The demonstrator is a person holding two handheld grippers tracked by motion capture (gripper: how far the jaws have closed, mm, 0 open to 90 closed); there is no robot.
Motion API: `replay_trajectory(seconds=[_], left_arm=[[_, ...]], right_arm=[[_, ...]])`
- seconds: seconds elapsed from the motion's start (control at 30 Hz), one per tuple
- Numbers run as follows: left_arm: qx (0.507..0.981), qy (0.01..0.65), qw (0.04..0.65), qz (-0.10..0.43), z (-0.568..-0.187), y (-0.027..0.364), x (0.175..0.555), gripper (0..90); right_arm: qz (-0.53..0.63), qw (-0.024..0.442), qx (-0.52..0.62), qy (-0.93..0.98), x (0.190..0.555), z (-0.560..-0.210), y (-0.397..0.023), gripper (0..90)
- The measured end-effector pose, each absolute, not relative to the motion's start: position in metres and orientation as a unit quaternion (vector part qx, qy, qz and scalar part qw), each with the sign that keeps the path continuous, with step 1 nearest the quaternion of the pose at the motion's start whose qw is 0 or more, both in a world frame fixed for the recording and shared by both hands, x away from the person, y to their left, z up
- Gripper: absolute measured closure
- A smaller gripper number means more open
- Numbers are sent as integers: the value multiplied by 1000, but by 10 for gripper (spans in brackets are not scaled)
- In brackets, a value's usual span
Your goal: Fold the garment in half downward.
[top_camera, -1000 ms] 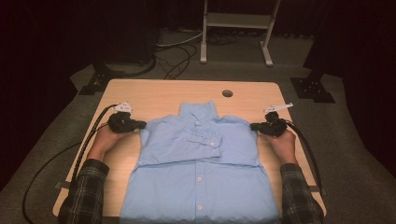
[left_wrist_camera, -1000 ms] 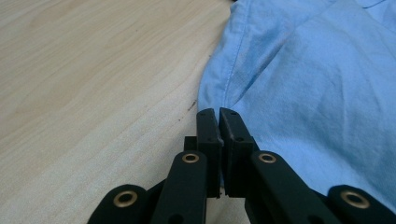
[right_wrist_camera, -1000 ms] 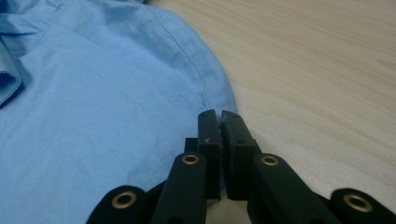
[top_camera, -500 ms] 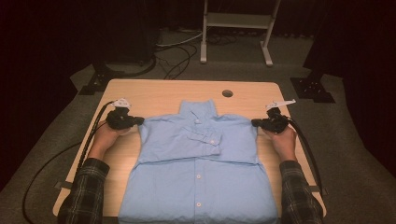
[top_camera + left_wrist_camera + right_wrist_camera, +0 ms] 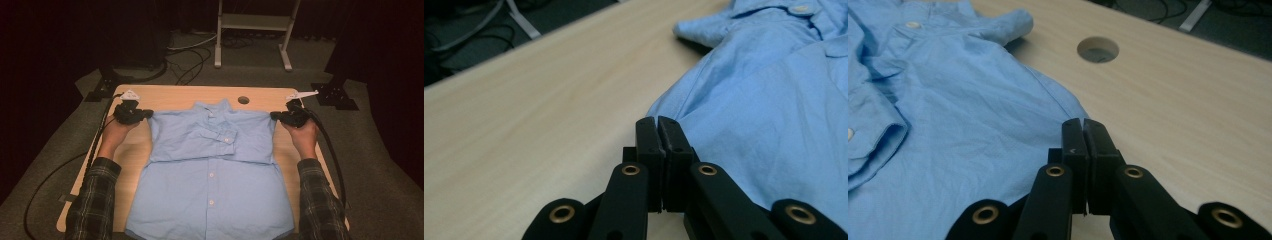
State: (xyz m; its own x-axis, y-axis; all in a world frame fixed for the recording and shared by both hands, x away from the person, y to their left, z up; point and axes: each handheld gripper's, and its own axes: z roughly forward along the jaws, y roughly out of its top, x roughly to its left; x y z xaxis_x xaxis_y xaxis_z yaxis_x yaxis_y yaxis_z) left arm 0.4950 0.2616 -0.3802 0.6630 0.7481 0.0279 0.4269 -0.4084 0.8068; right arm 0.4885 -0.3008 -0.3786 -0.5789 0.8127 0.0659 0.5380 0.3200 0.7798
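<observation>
— Counting first: how many things are on the surface (image 5: 170, 97)?

— One blue shirt (image 5: 212, 170), and one round hole (image 5: 243, 100) in the wood beyond the collar (image 5: 214, 107). On the floor behind stands one white frame (image 5: 252, 30) with two legs. Two hands come from below, each with one pair of tongs.

— Which way does the shirt point?

— Its long axis runs away from the person. The collar is at the far side, the hem hangs at the near edge. The front with the buttons faces up, and I count three buttons down the middle. One sleeve is folded across the chest, with its cuff (image 5: 227, 137) toward the right.

— And the tongs?

— The left tongs (image 5: 145, 115) are at the left shoulder of the shirt, the right tongs (image 5: 274, 116) at the right shoulder. Both are closed fully, jaw against jaw. The tips meet just at the edge of the cloth, but I cannot tell if any cloth is pinched between them.
</observation>
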Motion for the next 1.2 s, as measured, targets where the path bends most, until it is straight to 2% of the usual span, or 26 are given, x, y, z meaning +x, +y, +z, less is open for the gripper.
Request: replay_trajectory(seconds=[0.17, 0.33, 0.47, 0.77, 1.2], left_arm=[[804, 362, 416, 222, -358, 261, 500, 891], [787, 353, 426, 275, -332, 254, 499, 891], [781, 350, 431, 286, -325, 255, 494, 891], [788, 342, 432, 275, -319, 257, 467, 891], [792, 322, 434, 284, -308, 258, 389, 890]], right_arm=[[414, 192, 427, 781, 494, -356, -300, 890], [417, 220, 428, 771, 495, -334, -298, 890], [428, 235, 424, 763, 492, -323, -298, 890], [442, 216, 417, 764, 472, -319, -303, 890], [472, 192, 413, 754, 404, -317, -310, 889]])
